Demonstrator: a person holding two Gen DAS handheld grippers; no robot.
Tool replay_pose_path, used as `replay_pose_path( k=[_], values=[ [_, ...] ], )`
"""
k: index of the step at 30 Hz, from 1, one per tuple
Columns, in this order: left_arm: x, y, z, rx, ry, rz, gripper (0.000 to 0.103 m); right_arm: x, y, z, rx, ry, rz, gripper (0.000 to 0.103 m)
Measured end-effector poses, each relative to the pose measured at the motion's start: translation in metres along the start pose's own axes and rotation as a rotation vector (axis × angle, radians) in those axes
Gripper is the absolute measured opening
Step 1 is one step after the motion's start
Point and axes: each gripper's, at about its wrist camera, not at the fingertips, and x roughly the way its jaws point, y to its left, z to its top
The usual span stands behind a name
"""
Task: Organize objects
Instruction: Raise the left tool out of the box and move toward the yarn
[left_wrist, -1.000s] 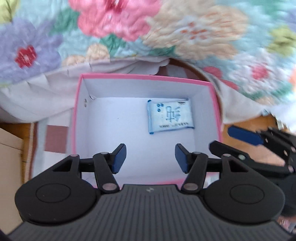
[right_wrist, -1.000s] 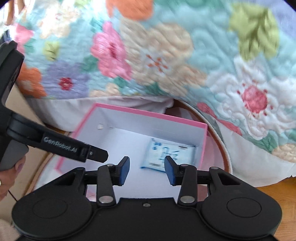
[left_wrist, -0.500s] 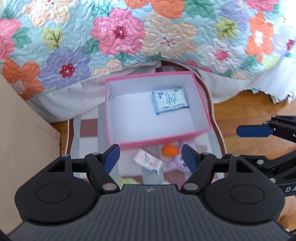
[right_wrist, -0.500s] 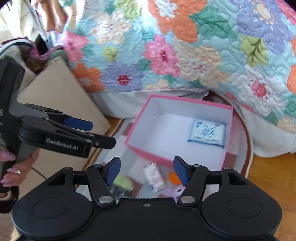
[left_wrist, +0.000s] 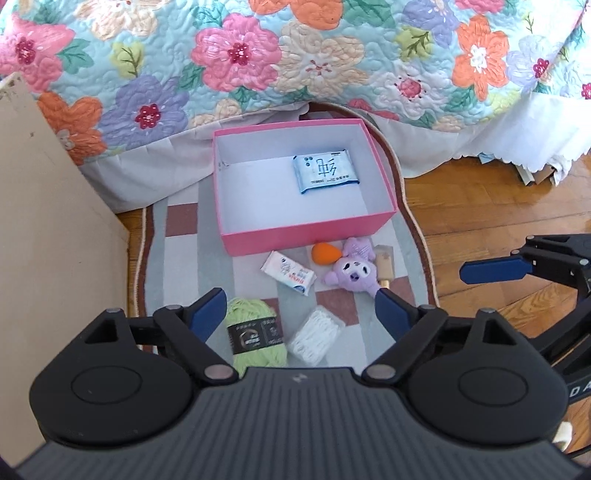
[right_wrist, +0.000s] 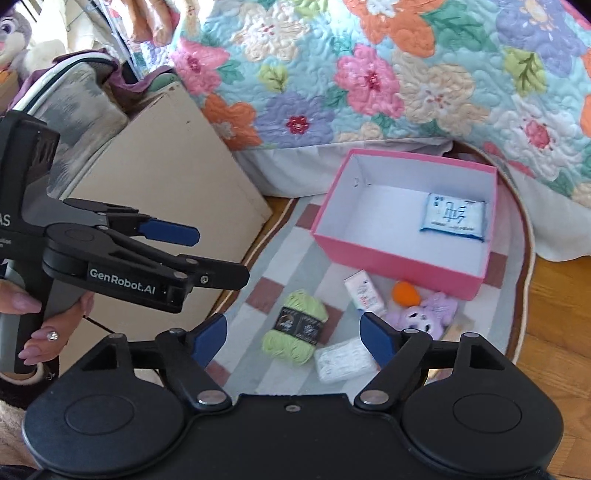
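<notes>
A pink box (left_wrist: 295, 236) (right_wrist: 388, 258) stands on the rug with a blue tissue pack (left_wrist: 325, 175) (right_wrist: 453, 218) lying inside it. In front of the box lie a white tissue pack (left_wrist: 289, 272) (right_wrist: 364, 295), an orange sponge (left_wrist: 325, 253) (right_wrist: 405, 292), a purple plush toy (left_wrist: 352, 271) (right_wrist: 428, 314), a green yarn ball (left_wrist: 255, 334) (right_wrist: 295, 326) and a clear cotton swab box (left_wrist: 314, 336) (right_wrist: 341, 360). My left gripper (left_wrist: 301, 314) hangs above these with its jaws opening and nothing between them. My right gripper (right_wrist: 293, 338) is the same, jaws opening and empty.
A flowered quilt (left_wrist: 295, 55) hangs over the bed behind the box. A beige board (left_wrist: 44, 229) (right_wrist: 166, 177) stands at the left. A small tan bottle (left_wrist: 385, 264) lies beside the plush. Wooden floor (left_wrist: 480, 206) surrounds the striped rug (left_wrist: 184, 266). A hand (right_wrist: 48, 332) holds the left gripper's handle.
Both grippers have drawn back and up from the pink box, and their jaws have widened. The objects on the rug in front of the box have come into view.
</notes>
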Motion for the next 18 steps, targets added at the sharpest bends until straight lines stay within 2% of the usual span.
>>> replay_pose_path(
  k=[7,12,18],
  values=[
    [0.002,0.019,-0.022,-0.013,-0.007,0.005,0.093,0.028,0.004,-0.011,0.009,0.043,0.095,0.086],
    [0.028,0.027,-0.034,-0.008,-0.011,0.042,0.093,0.051,-0.010,-0.029,0.103,0.085,0.084,0.086],
    [0.069,0.039,-0.043,-0.046,0.034,-0.008,0.093,0.082,-0.018,-0.039,0.119,0.108,0.070,0.086]
  ],
)
